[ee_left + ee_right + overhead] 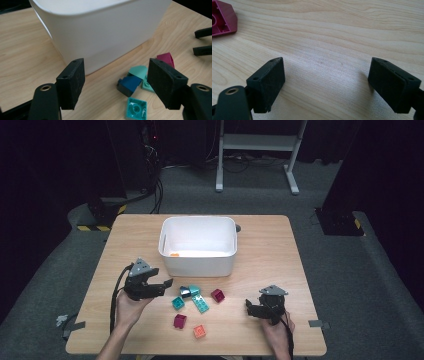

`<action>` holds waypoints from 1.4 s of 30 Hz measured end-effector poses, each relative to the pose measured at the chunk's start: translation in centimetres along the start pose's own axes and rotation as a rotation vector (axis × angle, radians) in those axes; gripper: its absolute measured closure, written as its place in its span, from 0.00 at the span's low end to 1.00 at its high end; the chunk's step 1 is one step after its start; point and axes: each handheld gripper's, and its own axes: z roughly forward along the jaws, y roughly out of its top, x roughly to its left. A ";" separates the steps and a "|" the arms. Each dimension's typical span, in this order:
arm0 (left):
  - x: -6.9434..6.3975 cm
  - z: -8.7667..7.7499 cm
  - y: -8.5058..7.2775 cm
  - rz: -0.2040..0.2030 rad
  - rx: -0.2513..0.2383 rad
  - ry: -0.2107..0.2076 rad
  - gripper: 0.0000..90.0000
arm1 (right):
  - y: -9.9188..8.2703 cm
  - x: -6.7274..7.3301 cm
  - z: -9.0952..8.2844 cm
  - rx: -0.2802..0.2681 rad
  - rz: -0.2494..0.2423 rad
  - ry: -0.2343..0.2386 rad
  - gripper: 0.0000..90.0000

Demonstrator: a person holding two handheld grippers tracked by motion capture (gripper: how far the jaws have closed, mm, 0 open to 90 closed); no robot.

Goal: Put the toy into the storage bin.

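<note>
The dark blue brick [128, 85] lies on the tabletop [280, 250] just in front of the white bin [197, 265], leaning against a pale teal brick [138, 71] and close to a teal brick [135, 108] that lies hollow side up. A magenta brick [166, 59] sits just behind the cluster; in the high view another magenta brick [179, 320] and an orange brick [199, 331] lie nearer the person, apart from it.

The left claw [120, 85] is spread, nothing between its pads, and points at the dark blue brick from the left of the pile. The step in hand looks like the approach to a pick, with the bin the likely goal. The next move calls for bringing the claw forward and lower until its pads straddle that brick alone, since the pale teal neighbour touches it and could be caught too.

The left hand [127, 307] holds its claw low and nearly level, aimed across toward the bricks. The right claw [327, 85] is also spread and empty, resting low over bare wood at the right of the tabletop, its hand [277, 332] near the front edge.
</note>
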 end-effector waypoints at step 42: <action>-1.3 8.4 -3.6 0.009 0.129 -0.102 0.51 | 0.0 0.0 0.0 0.000 0.000 0.000 0.15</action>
